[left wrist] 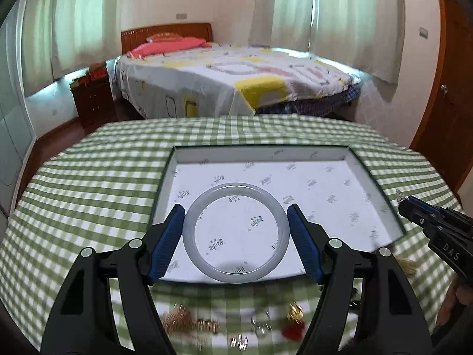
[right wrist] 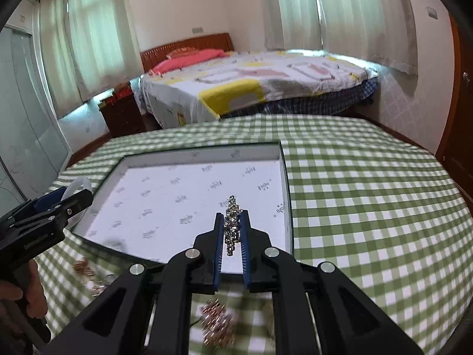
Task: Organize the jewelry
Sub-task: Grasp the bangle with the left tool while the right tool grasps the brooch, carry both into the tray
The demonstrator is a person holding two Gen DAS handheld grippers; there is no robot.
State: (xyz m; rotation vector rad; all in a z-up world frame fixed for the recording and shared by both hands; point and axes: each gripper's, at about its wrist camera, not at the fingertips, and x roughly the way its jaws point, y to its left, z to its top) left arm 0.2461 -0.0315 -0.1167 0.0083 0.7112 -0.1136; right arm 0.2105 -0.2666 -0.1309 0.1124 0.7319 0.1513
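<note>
My left gripper (left wrist: 235,211) is shut on a pale grey jade bangle (left wrist: 235,232), held between its blue pads over the near part of the shallow white-lined box (left wrist: 325,155). My right gripper (right wrist: 232,217) is shut on a sparkly silver chain bracelet (right wrist: 231,224) and holds it above the box's right side (right wrist: 207,155). The right gripper also shows at the right edge of the left wrist view (left wrist: 414,207), and the left gripper with the bangle shows at the left edge of the right wrist view (right wrist: 59,204).
Loose jewelry lies on the green checked tablecloth (left wrist: 88,192) in front of the box: gold chains (left wrist: 189,324), a clear piece (left wrist: 261,325), a red and gold piece (left wrist: 294,324), a rose-gold bracelet (right wrist: 217,328). A bed (left wrist: 236,80) stands beyond the table.
</note>
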